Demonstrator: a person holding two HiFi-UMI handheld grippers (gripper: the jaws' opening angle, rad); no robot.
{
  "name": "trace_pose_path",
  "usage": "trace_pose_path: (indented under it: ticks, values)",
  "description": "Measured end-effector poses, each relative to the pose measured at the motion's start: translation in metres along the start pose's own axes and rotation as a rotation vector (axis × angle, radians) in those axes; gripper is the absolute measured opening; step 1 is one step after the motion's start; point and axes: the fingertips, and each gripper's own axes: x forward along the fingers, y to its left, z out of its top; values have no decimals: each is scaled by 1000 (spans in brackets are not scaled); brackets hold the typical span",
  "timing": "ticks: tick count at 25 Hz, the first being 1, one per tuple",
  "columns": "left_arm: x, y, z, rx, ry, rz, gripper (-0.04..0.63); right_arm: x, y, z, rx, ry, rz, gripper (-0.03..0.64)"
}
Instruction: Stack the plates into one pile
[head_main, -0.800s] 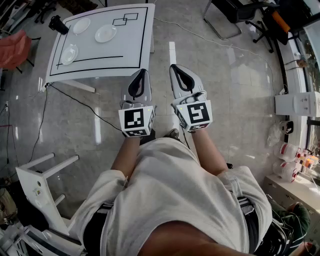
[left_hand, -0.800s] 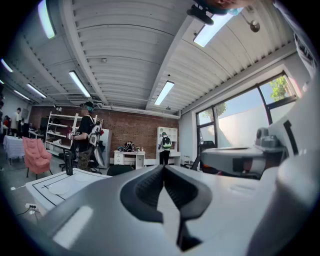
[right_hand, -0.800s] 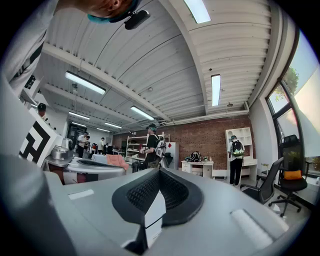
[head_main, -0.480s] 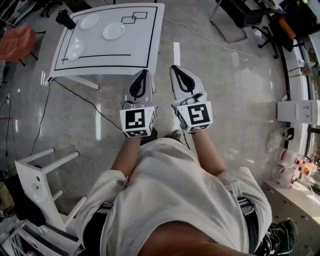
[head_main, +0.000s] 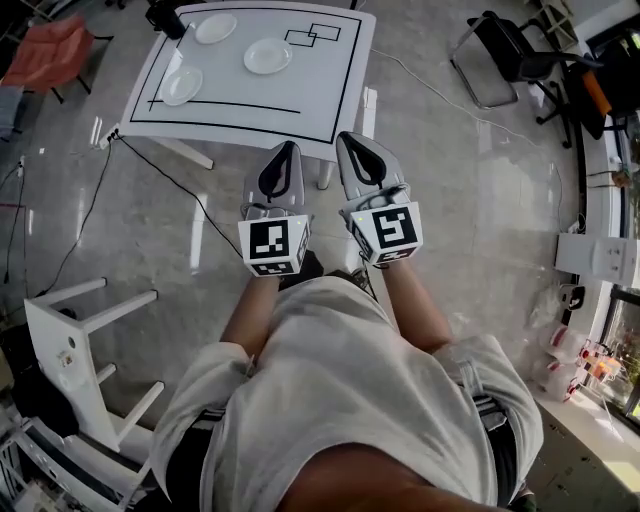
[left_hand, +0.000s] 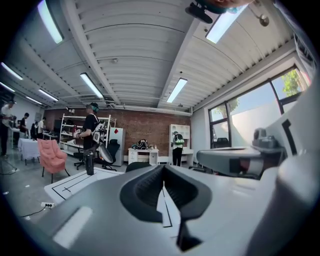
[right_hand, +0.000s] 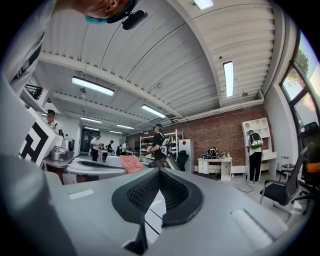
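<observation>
Nearest: the person's pale shirt (head_main: 340, 400), filling the lower part of the head view and hiding the legs beneath it. Beside it on the floor at left: a white stool (head_main: 80, 345), partly cut by the frame edge. Two bare forearms reach forward to the left gripper (head_main: 284, 150) and the right gripper (head_main: 352, 142). They are held side by side, and in the head view their tips meet the table's near edge. Each has a marker cube (head_main: 273, 243) toward the body. Left gripper: fingers (left_hand: 142, 190) pressed together, nothing between them. Right gripper: fingers (right_hand: 145, 192) likewise closed tight and empty. On the floor: a black cable (head_main: 160, 195), running toward the table's left side. Next: a white table (head_main: 310, 95) with black lines marked on it, its far edge cropped by the top of the frame. On it are three plates, well apart and none stacked: near-left plate (head_main: 180, 86), middle plate (head_main: 268, 55), far plate (head_main: 216, 28). At the far-left corner: a dark container (head_main: 165, 15), cut off above, kind unclear. Beyond: a pink chair (head_main: 55, 45) at left and a black office chair (head_main: 500, 50) at right. In the far background of the gripper views: several people, too small to make out.
</observation>
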Motion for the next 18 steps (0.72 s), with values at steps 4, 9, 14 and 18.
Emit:
trace_pose_path:
  ticks: [4, 9, 14, 18]
  values:
    - [10, 45, -2, -9, 1, 20, 3, 40, 19, -1, 1, 4, 20, 0]
    - [16, 85, 6, -14, -9, 6, 3, 79, 37, 10, -6, 6, 17, 0]
    - [22, 117, 9, -42, -10, 19, 3, 106, 49, 18, -28, 21, 25, 0]
    - [27, 135, 6, -61, -2, 39, 3, 122, 46, 23, -41, 31, 28, 0]
